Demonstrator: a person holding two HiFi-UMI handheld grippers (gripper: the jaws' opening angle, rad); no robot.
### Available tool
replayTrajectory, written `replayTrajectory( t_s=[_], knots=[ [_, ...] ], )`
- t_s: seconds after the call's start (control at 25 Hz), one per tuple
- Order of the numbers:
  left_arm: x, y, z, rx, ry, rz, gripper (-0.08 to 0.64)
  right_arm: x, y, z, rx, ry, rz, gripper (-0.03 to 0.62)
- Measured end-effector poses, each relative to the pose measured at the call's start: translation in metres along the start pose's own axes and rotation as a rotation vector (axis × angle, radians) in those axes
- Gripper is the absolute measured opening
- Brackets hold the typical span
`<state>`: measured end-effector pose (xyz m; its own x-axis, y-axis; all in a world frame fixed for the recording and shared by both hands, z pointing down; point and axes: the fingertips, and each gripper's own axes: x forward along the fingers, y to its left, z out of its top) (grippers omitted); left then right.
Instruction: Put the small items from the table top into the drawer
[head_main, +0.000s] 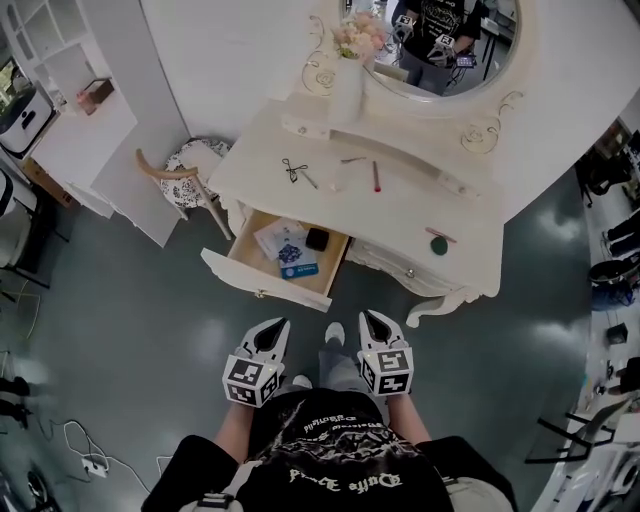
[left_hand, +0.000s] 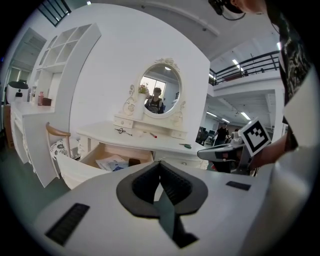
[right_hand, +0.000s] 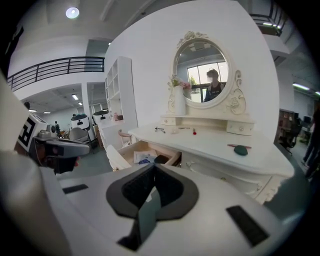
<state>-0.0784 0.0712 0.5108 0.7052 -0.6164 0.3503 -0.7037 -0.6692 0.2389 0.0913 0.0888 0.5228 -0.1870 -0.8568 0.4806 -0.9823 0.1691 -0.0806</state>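
Observation:
A white dressing table (head_main: 400, 215) stands ahead of me with its left drawer (head_main: 232, 264) pulled open; papers, a blue card and a small black box lie inside. On the top lie a pair of glasses (head_main: 293, 170), a red pen (head_main: 376, 177), a pink stick (head_main: 440, 235) and a dark green round item (head_main: 439, 245). My left gripper (head_main: 279, 326) and right gripper (head_main: 368, 320) hover side by side in front of the drawer, well short of the table. Both are shut with nothing between the jaws, as the left gripper (left_hand: 160, 164) and right gripper (right_hand: 153, 165) show in their own views.
An oval mirror (head_main: 440, 45) and a white vase with flowers (head_main: 348, 75) rise at the table's back. A chair (head_main: 185, 170) stands at its left, beside a white shelf unit (head_main: 70, 110). Cables (head_main: 85, 455) lie on the grey floor at lower left.

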Motion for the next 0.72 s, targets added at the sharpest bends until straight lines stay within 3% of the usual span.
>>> replayTrajectory(
  t_s=[0.28, 0.72],
  knots=[
    [0.043, 0.015, 0.022, -0.004, 0.006, 0.006, 0.015, 0.042, -0.024, 0.022, -0.016, 0.017, 0.041, 0.011],
    [0.100, 0.046, 0.064, -0.054, -0.063, 0.125, 0.015, 0.104, -0.068, 0.079, -0.092, -0.003, 0.123, 0.012]
  ],
)
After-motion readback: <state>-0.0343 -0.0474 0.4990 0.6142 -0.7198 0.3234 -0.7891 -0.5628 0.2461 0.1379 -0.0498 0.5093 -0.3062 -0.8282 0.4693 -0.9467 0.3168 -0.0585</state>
